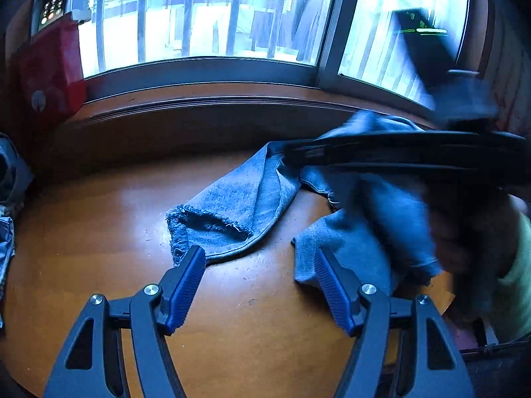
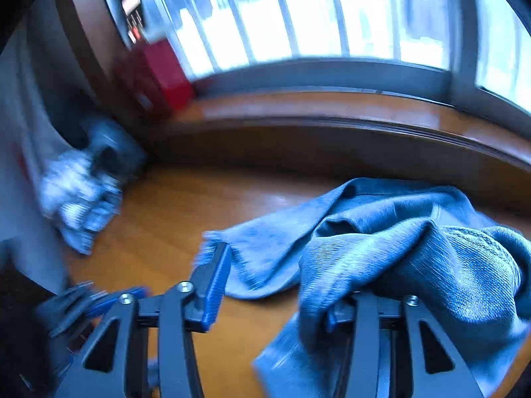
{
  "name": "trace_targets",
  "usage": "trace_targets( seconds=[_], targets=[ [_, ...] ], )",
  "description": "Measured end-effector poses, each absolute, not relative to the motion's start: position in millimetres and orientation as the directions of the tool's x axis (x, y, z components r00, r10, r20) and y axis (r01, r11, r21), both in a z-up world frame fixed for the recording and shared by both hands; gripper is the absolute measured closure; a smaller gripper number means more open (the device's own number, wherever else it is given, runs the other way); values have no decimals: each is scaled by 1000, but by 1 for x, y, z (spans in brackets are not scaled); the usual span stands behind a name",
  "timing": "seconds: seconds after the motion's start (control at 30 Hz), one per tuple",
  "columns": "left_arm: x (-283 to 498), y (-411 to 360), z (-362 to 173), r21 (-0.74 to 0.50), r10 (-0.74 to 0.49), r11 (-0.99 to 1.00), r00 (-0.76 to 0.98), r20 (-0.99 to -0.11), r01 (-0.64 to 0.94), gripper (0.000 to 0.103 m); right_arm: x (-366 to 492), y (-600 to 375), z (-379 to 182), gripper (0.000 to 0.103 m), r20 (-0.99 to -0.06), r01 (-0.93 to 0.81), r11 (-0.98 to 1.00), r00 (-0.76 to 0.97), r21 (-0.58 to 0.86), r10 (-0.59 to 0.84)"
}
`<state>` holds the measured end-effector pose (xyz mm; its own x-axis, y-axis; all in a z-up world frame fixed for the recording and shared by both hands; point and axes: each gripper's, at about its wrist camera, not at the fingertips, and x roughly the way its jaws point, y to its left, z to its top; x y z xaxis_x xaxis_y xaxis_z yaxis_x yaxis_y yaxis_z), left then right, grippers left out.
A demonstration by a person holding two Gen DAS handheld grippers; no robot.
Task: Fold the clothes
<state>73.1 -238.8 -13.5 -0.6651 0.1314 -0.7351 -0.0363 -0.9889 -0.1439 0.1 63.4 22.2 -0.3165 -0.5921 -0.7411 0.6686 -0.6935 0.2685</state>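
A blue denim garment (image 1: 232,205) with a frayed hem lies crumpled on the brown wooden table (image 1: 99,248). My left gripper (image 1: 260,265) hovers open just in front of it, its fingertips at the frayed hem and at another fold, with nothing between them. The right gripper (image 1: 298,156) reaches in from the right above the cloth, blurred. In the right wrist view my right gripper (image 2: 275,292) is open; the denim (image 2: 415,248) drapes over its right finger and hides the pad. A hand (image 1: 464,242) holds that gripper.
A pile of other clothes (image 2: 83,192) sits at the table's left end by the wall. A raised wooden window sill (image 1: 215,99) runs behind the table, with a red box (image 1: 49,73) and a phone (image 1: 53,0) at its left end.
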Motion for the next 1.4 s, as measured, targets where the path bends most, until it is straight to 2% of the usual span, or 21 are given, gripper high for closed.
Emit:
trace_targets(
  seconds=[0.1,0.27,0.5,0.63,0.77,0.9,0.97,1.17,1.23,1.4],
  targets=[
    [73,-241,-14,-155,159,-986,-673,-723,-66,37,28,110,42,52,-698,630,-705,-343,325,-629],
    [61,-221,-15,-184,254,-967,-652,-714,-176,33,65,192,47,52,-698,492,-823,-482,284,-529],
    [50,-163,-27,-187,379,-909,-550,-744,-373,33,93,276,14,52,-722,184,-923,-578,339,-380],
    [43,-140,-34,-200,422,-870,-471,-775,-450,33,88,294,-19,52,-775,45,-926,-533,374,-339],
    [36,-118,-38,-173,427,-835,-417,-802,-522,33,75,302,-36,52,-774,-23,-895,-512,446,-373],
    [29,-109,-48,-159,414,-842,-427,-804,-516,33,61,309,-50,52,-762,-85,-851,-499,518,-414],
    [23,-107,-57,-196,427,-845,-406,-808,-498,33,55,310,-57,52,-759,-113,-832,-489,543,-429],
    [17,-99,-72,-209,431,-845,-397,-810,-491,33,59,312,-57,52,-797,-169,-845,-466,507,-384],
    [16,-96,-77,-222,438,-844,-388,-811,-489,33,62,317,-57,49,-813,-191,-854,-461,483,-357],
    [6,-92,-90,-280,462,-846,-364,-809,-454,33,45,315,-76,47,-804,-216,-813,-417,541,-424]
  ],
)
